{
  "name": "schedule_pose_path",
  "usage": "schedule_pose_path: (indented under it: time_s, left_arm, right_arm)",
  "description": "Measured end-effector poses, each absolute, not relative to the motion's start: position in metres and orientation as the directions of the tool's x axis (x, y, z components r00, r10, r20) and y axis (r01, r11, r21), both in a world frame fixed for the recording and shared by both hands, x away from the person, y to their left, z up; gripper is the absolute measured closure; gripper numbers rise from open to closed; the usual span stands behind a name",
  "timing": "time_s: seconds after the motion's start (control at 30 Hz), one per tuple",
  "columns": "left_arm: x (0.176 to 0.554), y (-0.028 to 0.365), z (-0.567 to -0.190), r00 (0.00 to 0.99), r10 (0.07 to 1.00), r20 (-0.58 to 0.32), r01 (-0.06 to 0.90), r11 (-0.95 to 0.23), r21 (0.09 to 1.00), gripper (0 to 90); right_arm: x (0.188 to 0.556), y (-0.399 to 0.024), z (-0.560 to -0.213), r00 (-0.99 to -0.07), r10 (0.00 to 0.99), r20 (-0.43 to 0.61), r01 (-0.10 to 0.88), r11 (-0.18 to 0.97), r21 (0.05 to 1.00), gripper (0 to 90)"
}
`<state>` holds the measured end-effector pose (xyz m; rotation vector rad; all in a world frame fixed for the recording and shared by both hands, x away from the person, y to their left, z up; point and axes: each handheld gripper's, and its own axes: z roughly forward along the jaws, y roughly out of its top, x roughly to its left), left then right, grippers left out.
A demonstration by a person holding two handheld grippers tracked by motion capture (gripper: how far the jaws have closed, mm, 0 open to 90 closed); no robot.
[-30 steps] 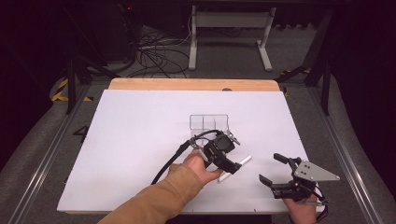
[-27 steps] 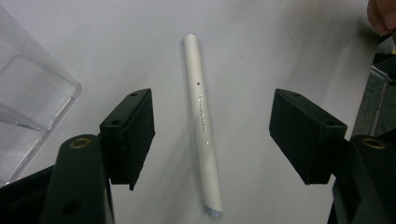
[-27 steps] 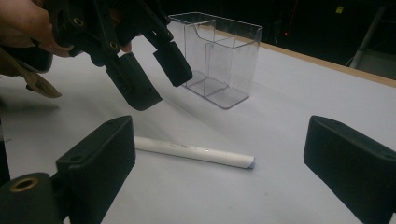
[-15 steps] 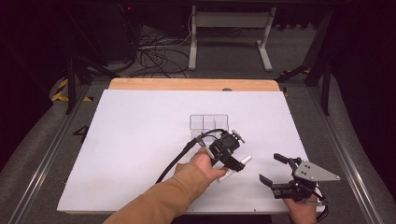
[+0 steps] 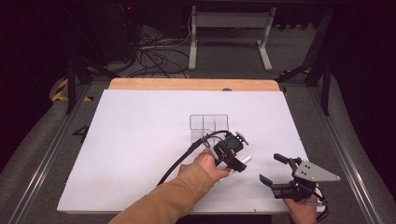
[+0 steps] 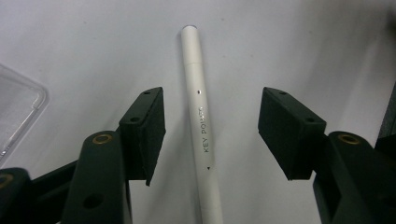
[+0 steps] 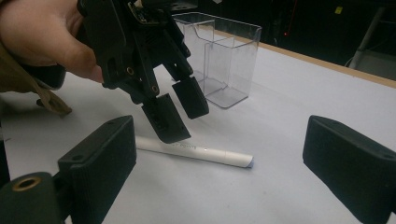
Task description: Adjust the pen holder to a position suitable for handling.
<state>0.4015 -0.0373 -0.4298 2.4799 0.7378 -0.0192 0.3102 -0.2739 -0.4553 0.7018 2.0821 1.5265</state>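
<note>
— What do we have trouble making out?

— From the high view the white pen (image 5: 244, 159) is mostly covered by the left gripper (image 5: 232, 156); we see just its right end poking out on the white table (image 5: 140, 140). In the left gripper view the pen's near end is cut off at the bottom edge, and the clear organizer (image 6: 18, 112) shows as one corner at the left edge. In the right gripper view the pen's left part passes behind the right gripper's (image 7: 233, 163) own near jaw.

— How does the pen look?

— A slim white barrel, lying flat on the table near the front, right of centre. We read "KEY POINT" printed along it in grey, with a small dot above the lettering and a seam where the cap section begins. In the right gripper view a faint bluish tip (image 7: 250, 162) shows at its right end.

— The claws?

— The left gripper hangs over the pen, jaws spread to either side of the barrel and not touching it. The right gripper, held at the near right of the table, also stands spread wide — nothing between its jaws.

— Containers?

— The clear organizer (image 7: 219, 56) stands upright just beyond the pen, divided into compartments; we see nothing inside them.
</note>
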Motion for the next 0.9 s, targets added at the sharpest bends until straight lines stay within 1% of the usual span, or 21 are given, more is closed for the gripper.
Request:
schedule_pose_path:
  time_s: [0.2,0.5,0.73,0.9]
  left_arm:
    - [0.401,-0.042,-0.434,0.851,0.501,-0.159,0.509,-0.709,0.488,50.8]
    - [0.401,-0.048,-0.442,0.845,0.523,-0.109,0.507,-0.720,0.475,62.2]
    - [0.400,-0.053,-0.445,0.833,0.549,-0.064,0.510,-0.720,0.471,67.8]
    - [0.399,-0.056,-0.448,0.826,0.561,-0.051,0.518,-0.722,0.458,72.4]
  right_arm:
    - [0.310,-0.274,-0.455,-0.763,0.643,-0.068,0.130,0.255,0.958,10.1]
    - [0.310,-0.274,-0.456,-0.763,0.643,-0.070,0.129,0.257,0.958,10.3]
    - [0.310,-0.274,-0.456,-0.764,0.642,-0.071,0.128,0.259,0.957,10.5]
    - [0.310,-0.274,-0.456,-0.763,0.643,-0.073,0.128,0.261,0.957,10.6]
